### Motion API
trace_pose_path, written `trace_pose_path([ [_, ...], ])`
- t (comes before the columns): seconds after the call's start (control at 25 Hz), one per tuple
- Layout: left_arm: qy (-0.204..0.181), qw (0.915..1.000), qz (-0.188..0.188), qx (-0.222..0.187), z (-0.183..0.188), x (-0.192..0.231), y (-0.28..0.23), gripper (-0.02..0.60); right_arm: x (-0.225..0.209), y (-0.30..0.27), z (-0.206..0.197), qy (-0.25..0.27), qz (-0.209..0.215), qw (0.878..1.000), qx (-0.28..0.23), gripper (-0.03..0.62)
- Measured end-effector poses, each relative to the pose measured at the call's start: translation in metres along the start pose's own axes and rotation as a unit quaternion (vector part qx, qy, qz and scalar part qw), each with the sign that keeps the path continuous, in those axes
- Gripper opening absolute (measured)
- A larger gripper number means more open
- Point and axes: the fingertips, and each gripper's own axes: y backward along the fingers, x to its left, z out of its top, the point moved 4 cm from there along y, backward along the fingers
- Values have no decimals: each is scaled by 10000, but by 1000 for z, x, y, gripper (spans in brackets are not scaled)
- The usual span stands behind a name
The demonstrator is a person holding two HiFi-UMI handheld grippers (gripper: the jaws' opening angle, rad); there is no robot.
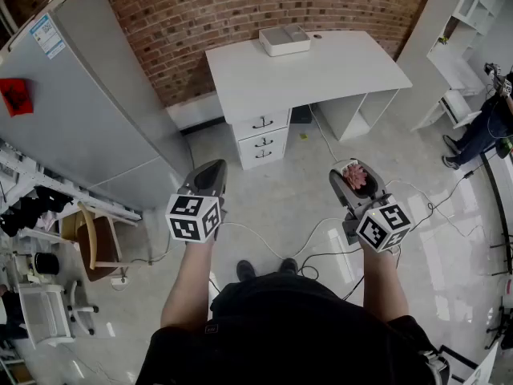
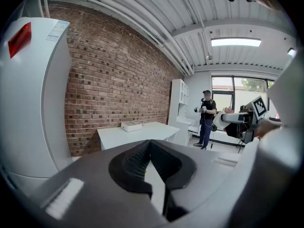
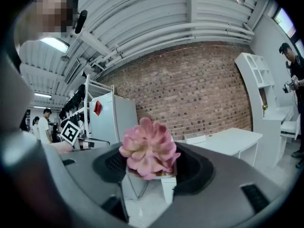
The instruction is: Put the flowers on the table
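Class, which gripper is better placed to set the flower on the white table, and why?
Right: the right gripper holds the pink flower between its jaws; the left gripper is shut and empty.

A brick wall (image 1: 240, 22) runs across 12 o'clock. A grey fridge (image 1: 88, 119) stands at 10 o'clock and has a red sticker (image 1: 16, 96) on it. A white box (image 1: 284, 40) is at 12, a white shelf (image 1: 473, 22) at 2, a person (image 1: 485, 131) at 3, a chair (image 1: 96, 247) at 8. Cables (image 1: 321, 251) lie on the floor at 5.

Head view looks down; all share white table (image 1: 321, 74).
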Motion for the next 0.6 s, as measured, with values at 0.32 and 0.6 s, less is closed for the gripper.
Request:
trace_pose_path([
  [0.32,-1,10000,44,26,-2,-1,-3,11,4,-10,4,56,113,9999,-97,248],
  [0.6,-112,9999,42,32,8,-6,-13,12,-10,-6,12,45,51,9997,-233,249],
])
